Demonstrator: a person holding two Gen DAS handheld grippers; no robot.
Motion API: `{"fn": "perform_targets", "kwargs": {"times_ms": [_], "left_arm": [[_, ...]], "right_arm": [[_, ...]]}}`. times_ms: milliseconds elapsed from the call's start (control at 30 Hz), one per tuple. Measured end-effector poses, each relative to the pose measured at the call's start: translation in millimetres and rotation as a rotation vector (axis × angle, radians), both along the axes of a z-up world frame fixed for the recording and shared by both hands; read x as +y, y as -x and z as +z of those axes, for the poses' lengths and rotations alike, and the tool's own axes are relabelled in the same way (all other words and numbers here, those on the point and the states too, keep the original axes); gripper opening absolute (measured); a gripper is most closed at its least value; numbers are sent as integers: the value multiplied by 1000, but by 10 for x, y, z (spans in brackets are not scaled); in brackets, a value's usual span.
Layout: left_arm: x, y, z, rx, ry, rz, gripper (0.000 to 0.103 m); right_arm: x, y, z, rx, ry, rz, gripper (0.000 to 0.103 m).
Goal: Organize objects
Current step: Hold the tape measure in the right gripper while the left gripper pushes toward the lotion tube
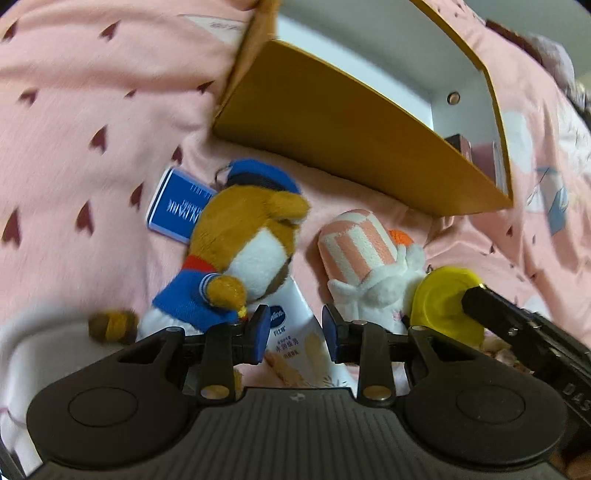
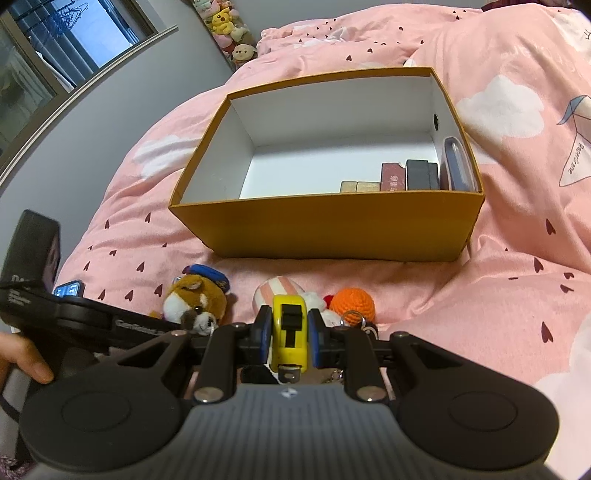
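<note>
My left gripper (image 1: 295, 328) points down at the pink bedding, its blue pads against the sides of a white tube (image 1: 299, 321) with printed text. A brown dog plush in a blue sailor suit (image 1: 251, 251) lies over the tube's far end. My right gripper (image 2: 288, 325) is shut on a yellow tape measure (image 2: 290, 332), which the left view shows at right (image 1: 443, 302). A pink-and-white striped plush (image 2: 277, 291) and an orange crochet ball (image 2: 352, 301) lie just beyond it. The mustard cardboard box (image 2: 325, 229) stands open farther back, with several small boxes in its right corner.
A blue card box (image 1: 177, 206) lies left of the dog plush. A person's hand (image 2: 22, 362) grips the left tool's handle. The pink duvet (image 2: 517, 258) bulges right of the box. A heap of plush toys (image 2: 229, 26) sits by the far wall.
</note>
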State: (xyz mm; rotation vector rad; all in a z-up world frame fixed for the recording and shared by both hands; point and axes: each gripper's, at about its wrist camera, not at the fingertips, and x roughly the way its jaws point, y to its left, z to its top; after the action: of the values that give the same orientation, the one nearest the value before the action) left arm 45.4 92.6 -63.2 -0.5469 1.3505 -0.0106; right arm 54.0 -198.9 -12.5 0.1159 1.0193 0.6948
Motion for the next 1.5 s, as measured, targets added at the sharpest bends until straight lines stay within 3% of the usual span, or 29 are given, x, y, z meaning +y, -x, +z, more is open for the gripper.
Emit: {"fn": "perform_targets", "kwargs": {"times_ms": [200, 233, 267, 400, 633, 833, 1067, 1167, 1367, 1500], "left_arm": [[76, 115, 57, 6, 26, 53, 31], [71, 126, 77, 10, -2, 52, 20], [53, 130, 91, 8, -25, 41, 19], [-4, 92, 44, -6, -36, 21, 20], [-29, -49, -180, 16, 50, 57, 27], [-131, 5, -52, 5, -46, -8, 31], [52, 78, -126, 47, 47, 93, 28], [-14, 17, -215, 64, 41, 94, 28], [-201, -35, -250, 39, -60, 31, 29], [-171, -5, -262, 25, -45, 35, 29]], "right_arm": [[17, -10, 1, 0, 5, 7, 21], [23, -11, 0, 1, 5, 9, 21], [30, -8, 1, 4, 4, 13, 21], [80, 13, -27, 21, -3, 39, 22], [154, 25, -97, 59, -3, 36, 24], [164, 22, -113, 54, 20, 28, 26], [319, 137, -135, 37, 15, 152, 22], [384, 147, -197, 44, 33, 169, 22], [411, 135, -273, 100, 20, 200, 24], [501, 166, -374, 124, 25, 211, 22]]}}
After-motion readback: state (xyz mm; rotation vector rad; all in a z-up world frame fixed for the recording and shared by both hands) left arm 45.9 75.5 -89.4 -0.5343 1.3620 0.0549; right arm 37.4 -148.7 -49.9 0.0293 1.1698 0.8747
